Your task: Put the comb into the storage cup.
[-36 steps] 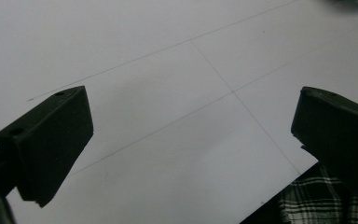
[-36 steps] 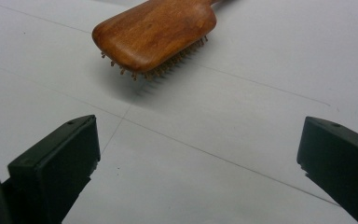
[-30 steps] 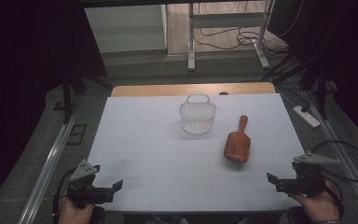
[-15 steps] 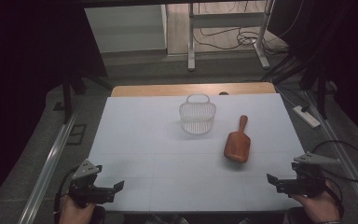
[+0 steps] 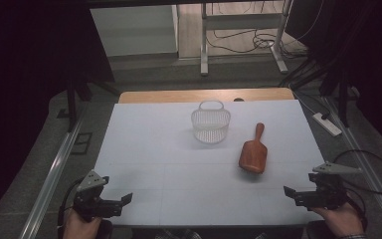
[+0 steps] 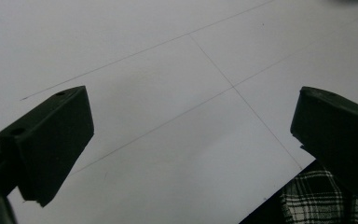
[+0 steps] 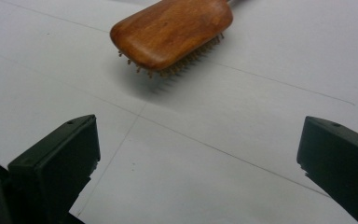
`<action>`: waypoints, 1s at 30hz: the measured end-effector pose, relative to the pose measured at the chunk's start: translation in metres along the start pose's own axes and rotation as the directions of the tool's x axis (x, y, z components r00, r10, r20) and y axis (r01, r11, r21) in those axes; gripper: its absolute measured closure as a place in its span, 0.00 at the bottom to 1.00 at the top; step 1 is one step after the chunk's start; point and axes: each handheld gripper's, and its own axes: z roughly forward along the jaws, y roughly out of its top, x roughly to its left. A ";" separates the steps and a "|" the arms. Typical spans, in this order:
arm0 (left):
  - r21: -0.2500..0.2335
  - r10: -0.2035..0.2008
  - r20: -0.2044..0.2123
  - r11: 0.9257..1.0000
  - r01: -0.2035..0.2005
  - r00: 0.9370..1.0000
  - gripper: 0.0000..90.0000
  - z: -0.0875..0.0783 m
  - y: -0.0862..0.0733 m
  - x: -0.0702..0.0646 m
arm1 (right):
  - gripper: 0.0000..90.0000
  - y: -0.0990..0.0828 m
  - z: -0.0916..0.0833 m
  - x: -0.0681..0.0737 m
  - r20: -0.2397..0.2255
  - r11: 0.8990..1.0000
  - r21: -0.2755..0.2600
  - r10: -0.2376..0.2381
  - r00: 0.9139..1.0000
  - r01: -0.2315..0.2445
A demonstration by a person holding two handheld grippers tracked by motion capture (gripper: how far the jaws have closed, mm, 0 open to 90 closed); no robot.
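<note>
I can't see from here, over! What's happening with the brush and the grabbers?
Left gripper open, empty. Right gripper open, empty. Wooden hairbrush bristles-down beside white basket. Nothing between.

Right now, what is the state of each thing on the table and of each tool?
Hairbrush: lying bristles down, handle pointing away from the person, untouched.
Basket: upright, empty as far as visible, handle raised at the far side.
Left tool: open, holding nothing, near the table's front edge.
Right tool: open, holding nothing, facing the hairbrush.
</note>
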 end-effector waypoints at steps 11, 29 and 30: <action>-0.001 0.000 0.000 1.000 0.000 1.000 0.00 0.000 0.000 0.000 | 0.00 0.003 0.005 0.000 -0.028 0.999 0.015 -0.039 0.999 0.039; -0.005 -0.001 0.002 1.000 0.001 1.000 0.00 0.000 0.000 0.000 | 0.00 0.020 0.017 -0.001 -0.067 0.998 0.034 -0.053 0.996 0.055; -0.005 -0.001 0.002 1.000 0.001 1.000 0.00 0.000 0.000 0.000 | 0.00 0.021 0.018 -0.001 -0.071 0.998 0.037 -0.055 0.996 0.057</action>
